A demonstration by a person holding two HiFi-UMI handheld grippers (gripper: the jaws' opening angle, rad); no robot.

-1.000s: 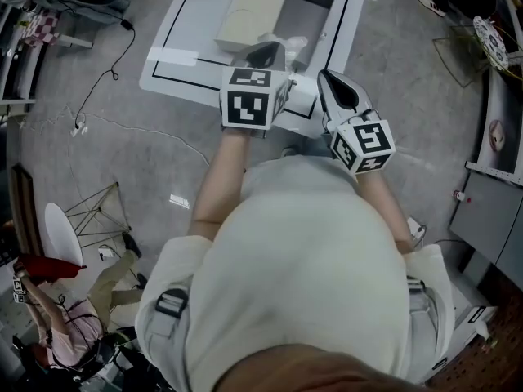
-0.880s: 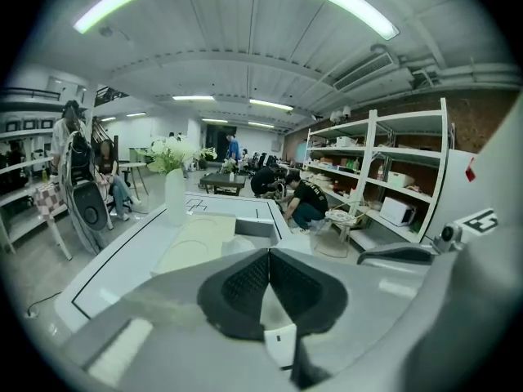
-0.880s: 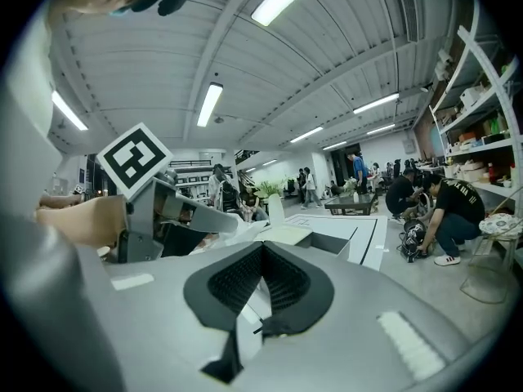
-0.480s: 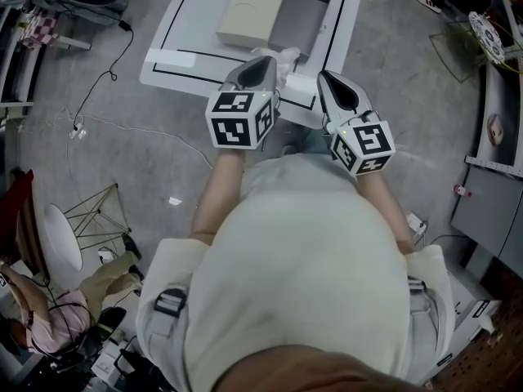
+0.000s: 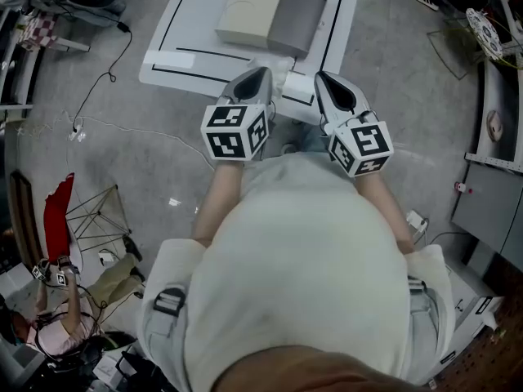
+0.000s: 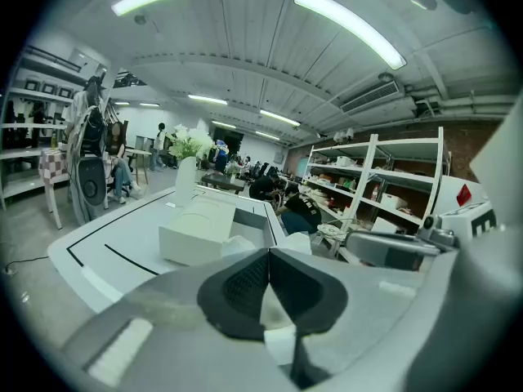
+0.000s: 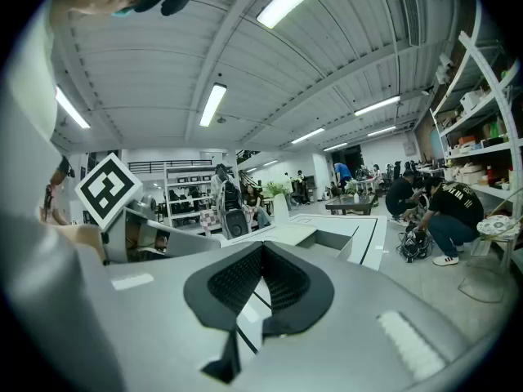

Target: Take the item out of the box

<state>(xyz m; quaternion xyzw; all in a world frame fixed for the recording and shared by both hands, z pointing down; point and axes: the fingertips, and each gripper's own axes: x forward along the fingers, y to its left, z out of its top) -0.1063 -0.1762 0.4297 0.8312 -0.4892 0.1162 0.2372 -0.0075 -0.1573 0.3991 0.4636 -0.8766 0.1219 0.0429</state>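
Observation:
An open grey box [image 5: 294,19] and its cream lid [image 5: 252,11] lie on the white table [image 5: 188,23]. My left gripper [image 5: 260,70] is shut on a crumpled white item [image 5: 283,62], holding it near the table's front edge, clear of the box. In the left gripper view the white item [image 6: 239,246] bulges out on both sides of the closed left gripper [image 6: 268,251], with the box [image 6: 196,231] behind it. My right gripper [image 5: 323,76] is beside it at the table edge. In its own view the right gripper [image 7: 261,247] is shut and holds nothing.
A black line frames the table top. A white vase with flowers [image 6: 186,178] stands at the table's far end. Cables [image 5: 106,72] run over the floor at the left. A seated person [image 5: 57,325] is at the lower left. Shelves [image 6: 384,186] and crouching people [image 7: 445,211] are at the right.
My left gripper has drawn back from the box toward my body, bringing the white item with it. The right gripper has barely moved.

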